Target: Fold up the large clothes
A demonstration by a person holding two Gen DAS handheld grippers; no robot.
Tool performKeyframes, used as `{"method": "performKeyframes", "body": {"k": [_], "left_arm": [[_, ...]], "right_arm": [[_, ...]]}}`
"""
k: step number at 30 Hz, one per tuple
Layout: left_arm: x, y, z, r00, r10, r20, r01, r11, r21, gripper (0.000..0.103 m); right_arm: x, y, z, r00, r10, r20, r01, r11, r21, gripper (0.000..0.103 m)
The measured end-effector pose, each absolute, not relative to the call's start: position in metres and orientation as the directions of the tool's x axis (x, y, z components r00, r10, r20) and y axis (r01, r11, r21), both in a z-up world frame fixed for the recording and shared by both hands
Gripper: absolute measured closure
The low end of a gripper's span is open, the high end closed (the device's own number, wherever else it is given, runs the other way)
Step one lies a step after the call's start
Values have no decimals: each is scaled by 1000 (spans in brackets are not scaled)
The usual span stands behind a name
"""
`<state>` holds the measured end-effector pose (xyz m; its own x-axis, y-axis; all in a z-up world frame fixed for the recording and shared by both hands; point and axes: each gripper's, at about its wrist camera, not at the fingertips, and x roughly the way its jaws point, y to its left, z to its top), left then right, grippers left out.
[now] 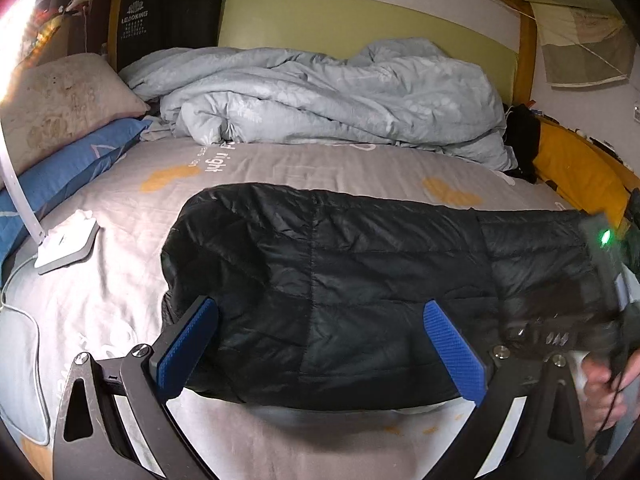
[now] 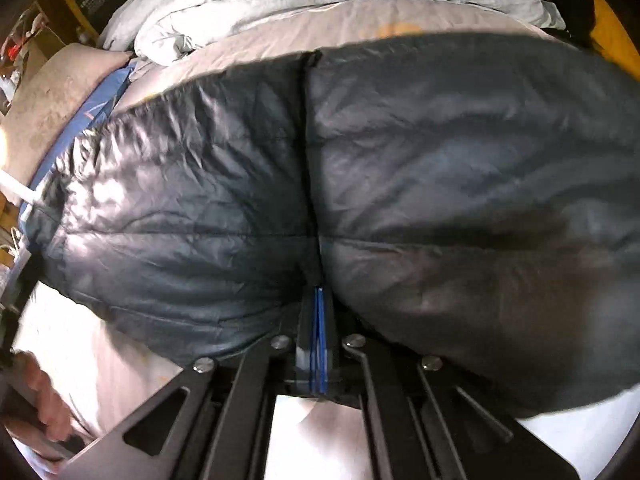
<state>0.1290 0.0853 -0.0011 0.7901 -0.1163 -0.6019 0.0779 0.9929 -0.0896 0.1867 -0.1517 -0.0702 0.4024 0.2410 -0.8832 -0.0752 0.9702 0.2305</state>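
Both tongs differ: left tongs (image 1: 320,344) wide apart, right tongs (image 2: 319,320) pinching black jacket (image 2: 440,180)

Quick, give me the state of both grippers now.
Left gripper: open, blue pads apart over the black quilted puffer jacket.
Right gripper: shut on the jacket's near edge.

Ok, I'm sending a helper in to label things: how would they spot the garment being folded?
Start at the bed with the grey printed sheet. In front of the rumpled pale-blue duvet lies the black quilted puffer jacket. It is the only dark, shiny, stitched-panel item on the sheet.
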Motion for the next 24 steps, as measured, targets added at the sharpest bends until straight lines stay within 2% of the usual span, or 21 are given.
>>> {"method": "performKeyframes", "body": {"k": [5,9,12,15,19,24], "left_arm": [[129,87,1,794,-115,-597,73,993,-95,1],[128,88,1,793,-113,-598,70,993,-94,1],[128,89,2,796,-115,-595,70,993,-98,1],[129,89,2,794,-118,-597,69,992,-104,1],[129,89,2,794,-112,-598,71,993,-92,1],[128,90,4,794,-113,-598,68,993,-97,1]], "right_arm": [[204,-146,-35,475,182,-861,-56,983,177,100],[232,-144,-72,389,161,-907,-25,986,164,103],[238,-140,-78,368,155,-917,-43,988,150,103],[252,-146,-61,336,209,-918,11,974,226,103],[279,-139,-36,400,148,-905,13,986,167,101],[305,-139,-72,334,159,-929,65,979,191,103]]}}
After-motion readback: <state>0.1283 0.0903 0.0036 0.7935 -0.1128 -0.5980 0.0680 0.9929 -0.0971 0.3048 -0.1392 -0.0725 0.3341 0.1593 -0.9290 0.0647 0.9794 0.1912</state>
